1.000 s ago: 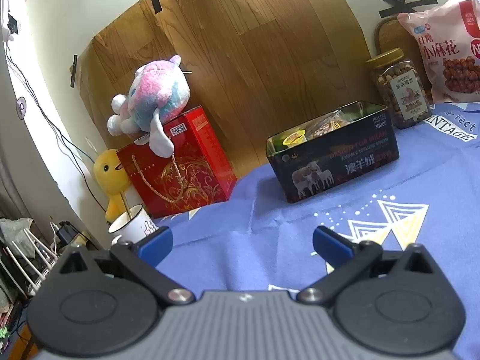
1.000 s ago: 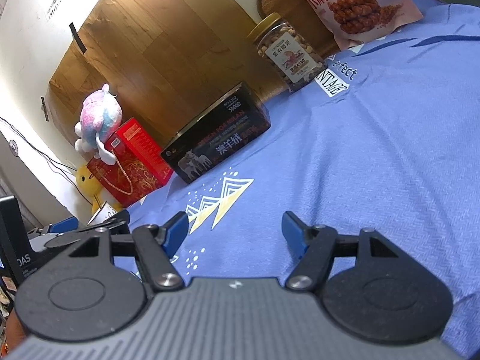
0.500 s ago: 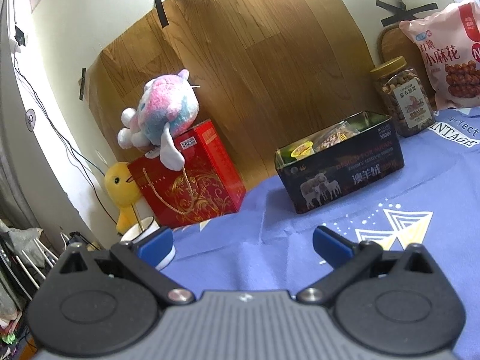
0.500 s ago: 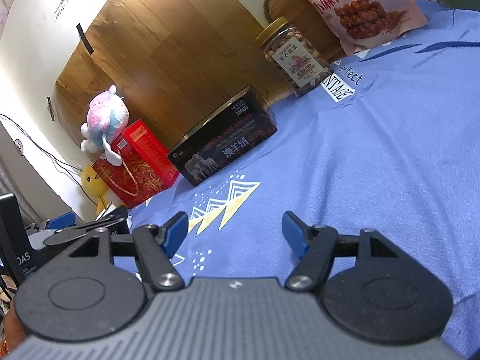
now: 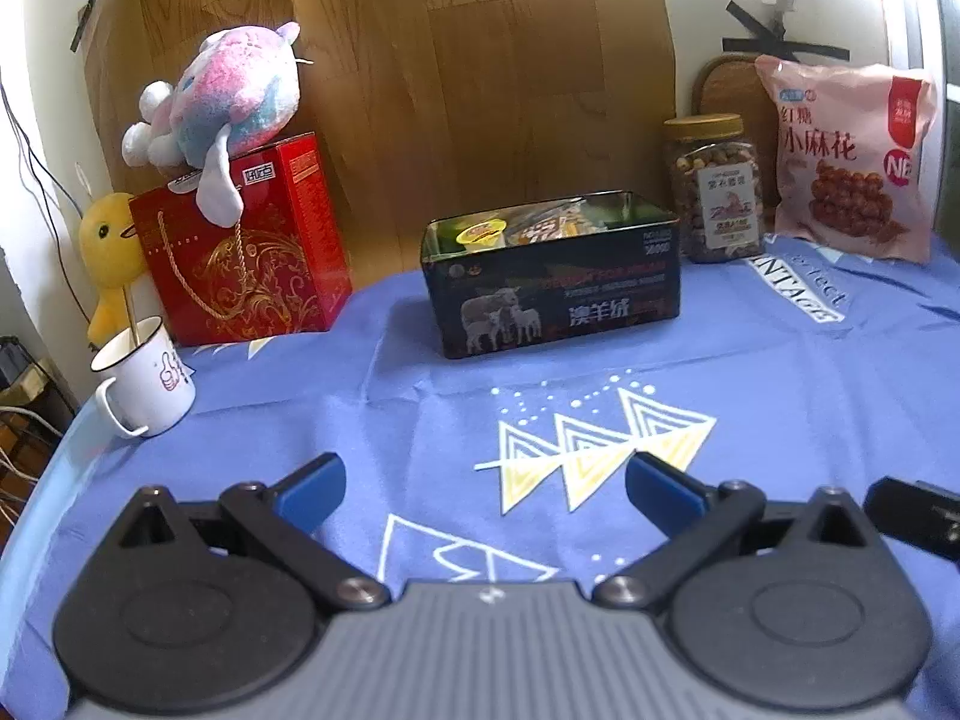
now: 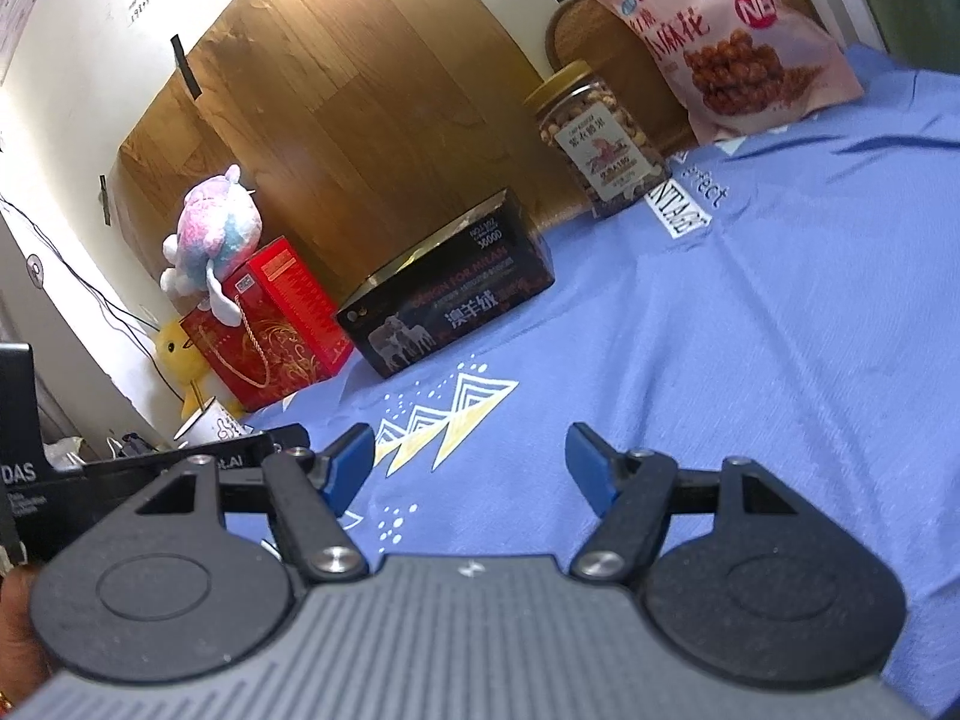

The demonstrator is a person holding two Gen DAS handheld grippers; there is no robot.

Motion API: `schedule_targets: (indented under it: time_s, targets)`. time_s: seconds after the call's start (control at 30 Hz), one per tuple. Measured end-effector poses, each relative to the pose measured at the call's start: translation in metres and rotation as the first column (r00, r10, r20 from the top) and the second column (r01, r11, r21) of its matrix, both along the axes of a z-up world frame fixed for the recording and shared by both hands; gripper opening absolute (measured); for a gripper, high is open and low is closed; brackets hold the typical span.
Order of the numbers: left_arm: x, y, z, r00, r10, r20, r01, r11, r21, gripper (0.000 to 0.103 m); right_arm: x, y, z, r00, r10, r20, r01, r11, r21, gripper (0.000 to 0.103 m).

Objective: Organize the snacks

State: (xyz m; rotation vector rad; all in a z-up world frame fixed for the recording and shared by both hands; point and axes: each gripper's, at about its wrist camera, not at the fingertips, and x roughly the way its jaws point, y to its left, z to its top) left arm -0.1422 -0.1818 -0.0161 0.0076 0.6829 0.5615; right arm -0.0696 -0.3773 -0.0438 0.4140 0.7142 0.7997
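A black tin [image 5: 558,300] [image 6: 456,306] with sheep printed on it stands open at the back of the blue cloth, holding several wrapped snacks [image 5: 522,228]. To its right stand a clear nut jar [image 5: 714,192] [image 6: 600,138] with a gold lid and a pink snack bag [image 5: 852,162] [image 6: 732,42] leaning on the wall. My left gripper [image 5: 483,486] hovers open over the cloth, well short of the tin, with nothing between its fingers. My right gripper [image 6: 471,465] is open and still opening, also empty, over the cloth to the right of the left one.
A red gift box [image 5: 240,246] with a pink plush toy [image 5: 222,108] on top stands at the back left. A yellow duck toy [image 5: 111,246] and a white mug [image 5: 144,372] sit by the table's left edge. A wood-pattern board [image 5: 450,60] covers the wall behind.
The left gripper's view has rolled level and tipped down, so the tin, jar and bag now sit centred. The right gripper's jaws have widened slightly and it has barely moved.
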Motion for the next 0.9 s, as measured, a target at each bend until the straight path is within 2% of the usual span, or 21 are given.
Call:
schedule_targets:
  time_s: [0.1,0.3,0.7,0.9]
  targets:
    - [0.001,-0.005,0.003,1.000,-0.017,0.005,0.017,1.000,0.011,0.103,-0.002,0.000,0.004,1.000,-0.004,0.014,0.004,1.000,-0.012,0.079]
    - [-0.001,-0.008,0.007,1.000,-0.016,0.016,0.016,1.000,-0.013,0.103,-0.008,0.002,0.010,0.998,-0.005,0.061,0.007,0.999,-0.045,0.082]
    - [-0.002,-0.002,0.001,1.000,0.023,-0.009,-0.023,1.000,-0.020,0.103,-0.015,0.011,0.014,0.996,0.014,0.083,-0.009,0.999,-0.053,0.083]
    - [-0.001,-0.002,-0.001,0.999,0.037,-0.018,-0.037,0.999,0.010,0.103,-0.015,0.011,0.013,0.997,0.014,0.080,-0.010,0.999,-0.048,0.083]
